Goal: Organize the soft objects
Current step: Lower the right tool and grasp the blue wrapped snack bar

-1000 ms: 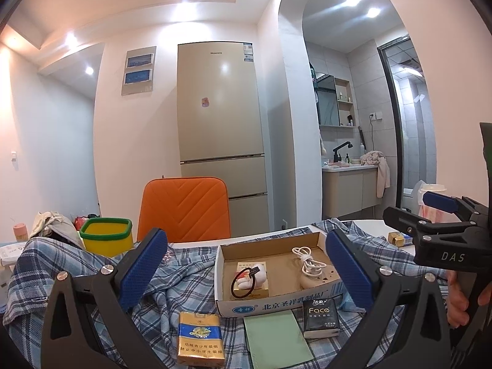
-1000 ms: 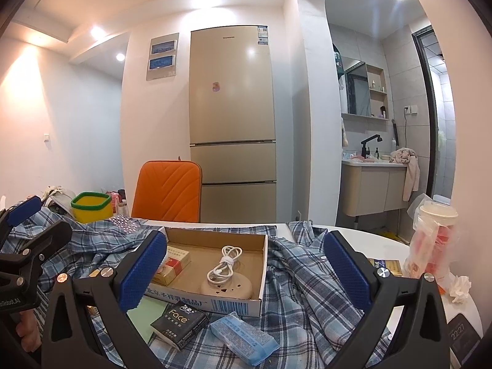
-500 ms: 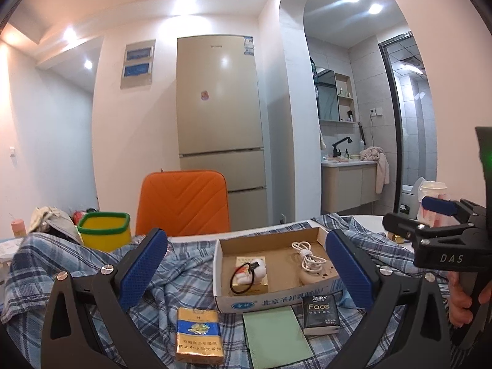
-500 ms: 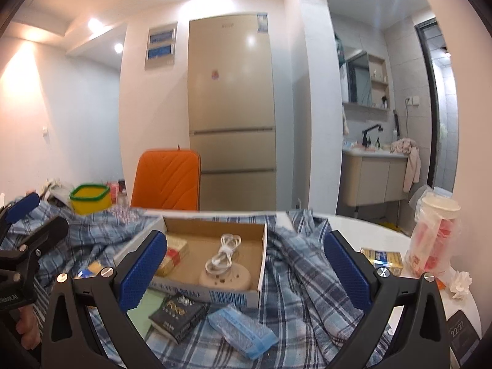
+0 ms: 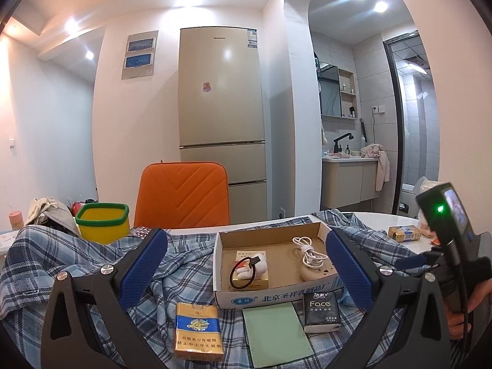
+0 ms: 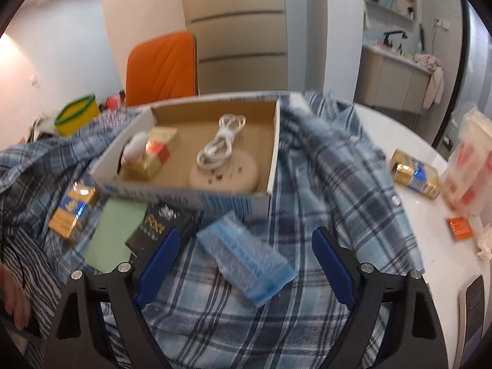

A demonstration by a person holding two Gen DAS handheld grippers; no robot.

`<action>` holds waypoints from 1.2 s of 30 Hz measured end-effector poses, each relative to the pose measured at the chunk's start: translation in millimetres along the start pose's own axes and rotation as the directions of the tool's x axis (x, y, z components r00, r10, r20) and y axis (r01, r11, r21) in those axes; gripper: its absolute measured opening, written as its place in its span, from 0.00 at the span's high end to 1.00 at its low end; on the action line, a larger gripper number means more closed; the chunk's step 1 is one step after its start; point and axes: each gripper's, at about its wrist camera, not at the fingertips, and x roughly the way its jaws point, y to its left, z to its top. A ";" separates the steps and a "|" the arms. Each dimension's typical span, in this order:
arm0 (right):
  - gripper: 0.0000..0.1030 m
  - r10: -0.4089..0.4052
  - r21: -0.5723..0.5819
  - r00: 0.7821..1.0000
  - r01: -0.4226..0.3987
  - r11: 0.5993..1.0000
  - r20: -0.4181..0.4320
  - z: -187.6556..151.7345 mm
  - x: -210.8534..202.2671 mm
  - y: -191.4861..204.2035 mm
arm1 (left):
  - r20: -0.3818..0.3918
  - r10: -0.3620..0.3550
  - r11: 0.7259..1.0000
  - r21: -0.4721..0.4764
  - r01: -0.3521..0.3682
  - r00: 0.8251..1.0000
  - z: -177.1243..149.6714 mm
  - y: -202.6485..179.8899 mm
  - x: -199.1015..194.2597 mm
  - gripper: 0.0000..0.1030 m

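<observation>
The right gripper, jaws just narrowing but gripping nothing, tips toward a blue tissue pack on the plaid cloth (left gripper idle, wide); closing squarely seems next.

the right gripper tilts down over the plaid shirt, its jaws just closing in a little, the blue tissue pack lying between them untouched. behind sits the cardboard box with a white cable inside.
</observation>
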 end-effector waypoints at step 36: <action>0.43 -0.013 -0.167 0.992 -0.009 0.986 -0.128 -10.8 21.6 28.5 | -0.047 0.005 1.000 -0.007 -0.005 0.999 -3.2 3.9 10.9 0.00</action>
